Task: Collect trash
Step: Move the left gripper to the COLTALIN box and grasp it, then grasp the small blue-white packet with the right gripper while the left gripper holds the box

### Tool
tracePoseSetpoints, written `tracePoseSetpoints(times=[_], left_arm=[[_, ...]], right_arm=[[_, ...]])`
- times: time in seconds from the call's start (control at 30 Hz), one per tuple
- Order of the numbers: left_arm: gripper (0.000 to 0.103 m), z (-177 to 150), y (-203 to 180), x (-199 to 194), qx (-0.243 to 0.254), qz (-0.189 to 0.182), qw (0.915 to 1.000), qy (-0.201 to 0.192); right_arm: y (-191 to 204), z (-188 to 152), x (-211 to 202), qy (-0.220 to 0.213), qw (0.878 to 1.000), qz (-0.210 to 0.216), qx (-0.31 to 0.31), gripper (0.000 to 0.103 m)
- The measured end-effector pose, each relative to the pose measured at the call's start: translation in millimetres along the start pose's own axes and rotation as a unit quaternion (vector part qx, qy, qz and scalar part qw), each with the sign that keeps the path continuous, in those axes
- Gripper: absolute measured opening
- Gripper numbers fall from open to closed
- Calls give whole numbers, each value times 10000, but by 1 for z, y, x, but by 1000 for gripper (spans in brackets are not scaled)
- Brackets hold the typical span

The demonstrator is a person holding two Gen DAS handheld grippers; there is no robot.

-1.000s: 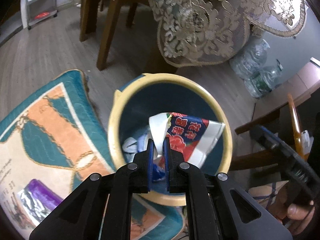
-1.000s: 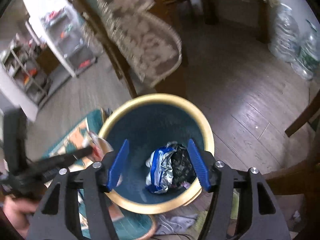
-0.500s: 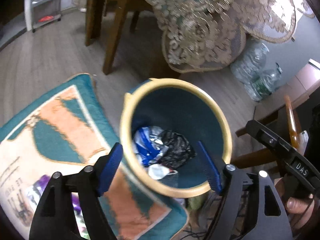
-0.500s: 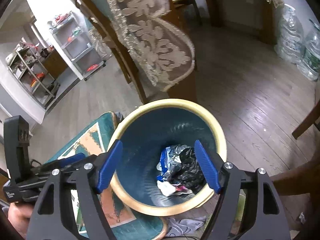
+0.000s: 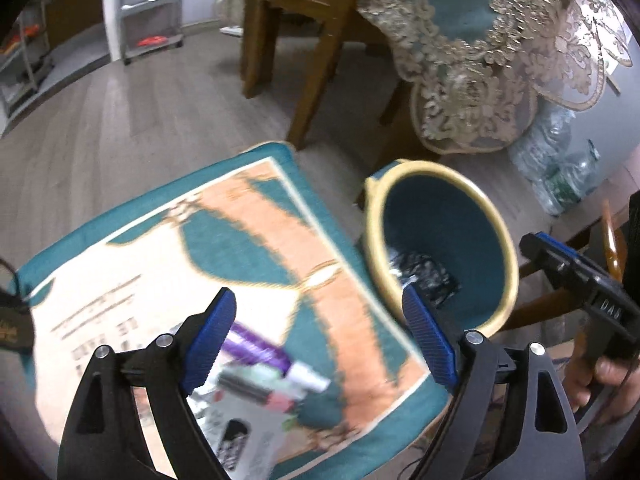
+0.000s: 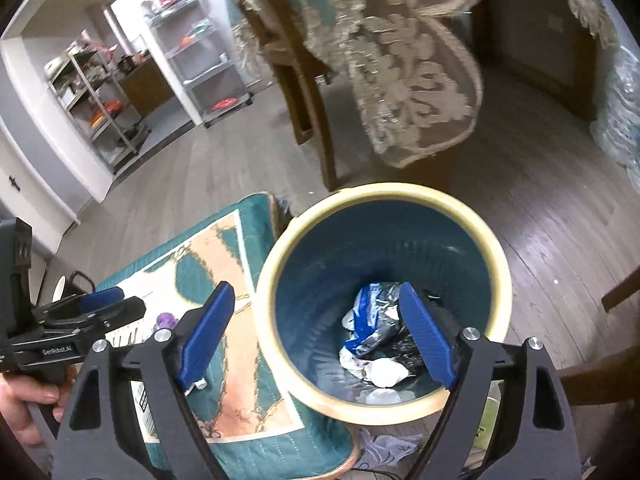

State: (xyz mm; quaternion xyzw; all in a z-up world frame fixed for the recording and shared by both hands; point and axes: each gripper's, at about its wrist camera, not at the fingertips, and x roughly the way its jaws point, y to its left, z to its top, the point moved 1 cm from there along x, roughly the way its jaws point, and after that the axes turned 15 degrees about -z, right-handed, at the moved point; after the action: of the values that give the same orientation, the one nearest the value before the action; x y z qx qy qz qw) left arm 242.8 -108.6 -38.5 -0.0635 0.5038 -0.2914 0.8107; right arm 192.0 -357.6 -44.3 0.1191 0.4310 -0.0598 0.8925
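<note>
Left gripper (image 5: 320,330) spread wide, empty, purple foil wrapper (image 5: 256,346) seen lower centre on teal patterned cushion (image 5: 132,224), long axis running upper-left to lower-right, right gripper (image 6: 316,330) held apart over cream-rimmed teal bin (image 6: 496,272) of crumpled trash (image 6: 376,332).

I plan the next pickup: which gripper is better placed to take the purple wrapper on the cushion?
Left. The left gripper is open above the purple wrapper; the right gripper faces the bin.

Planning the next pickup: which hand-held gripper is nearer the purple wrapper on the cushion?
Left. The left hand-held gripper hangs open just above the purple wrapper; the right hand-held gripper is open over the bin.
</note>
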Motion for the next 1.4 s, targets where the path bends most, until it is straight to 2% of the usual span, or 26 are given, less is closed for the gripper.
tracePoseSetpoints(times=[0.27, 0.37, 0.47, 0.6, 0.87, 0.93, 0.97, 1.0, 1.17, 1.27, 1.4], left_arm=[[85, -29, 38, -16, -111, 424, 9988, 206], [85, -42, 47, -14, -116, 545, 9975, 424], [85, -58, 48, -9, 26, 492, 9961, 733], [88, -81, 43, 8, 419, 573, 9901, 1210], [90, -112, 47, 42, 827, 945, 9767, 1741], [90, -115, 44, 45, 957, 991, 9747, 1758], [86, -116, 42, 45, 1027, 1000, 9739, 1760], [75, -117, 39, 44, 1095, 994, 9728, 1782], [73, -109, 41, 31, 827, 837, 9782, 1712], [73, -95, 45, 8, 586, 688, 9859, 1406], [74, -79, 53, -18, 341, 787, 9910, 1028]], right_arm=[[25, -7, 2, 79, 9994, 172, -294, 83], [33, -10, 4, 122, 9989, 223, -403, 83], [41, -12, 4, 141, 9983, 253, -501, 83], [46, -14, 6, 176, 9979, 280, -550, 83], [57, -19, 9, 254, 9967, 319, -705, 83], [58, -20, 10, 276, 9965, 308, -724, 83], [58, -21, 11, 295, 9965, 311, -723, 83], [59, -21, 11, 313, 9964, 318, -726, 83], [69, -30, 16, 433, 9941, 358, -931, 83], [78, -38, 19, 510, 9917, 382, -1114, 83], [100, -55, 22, 676, 9858, 555, -1434, 83]])
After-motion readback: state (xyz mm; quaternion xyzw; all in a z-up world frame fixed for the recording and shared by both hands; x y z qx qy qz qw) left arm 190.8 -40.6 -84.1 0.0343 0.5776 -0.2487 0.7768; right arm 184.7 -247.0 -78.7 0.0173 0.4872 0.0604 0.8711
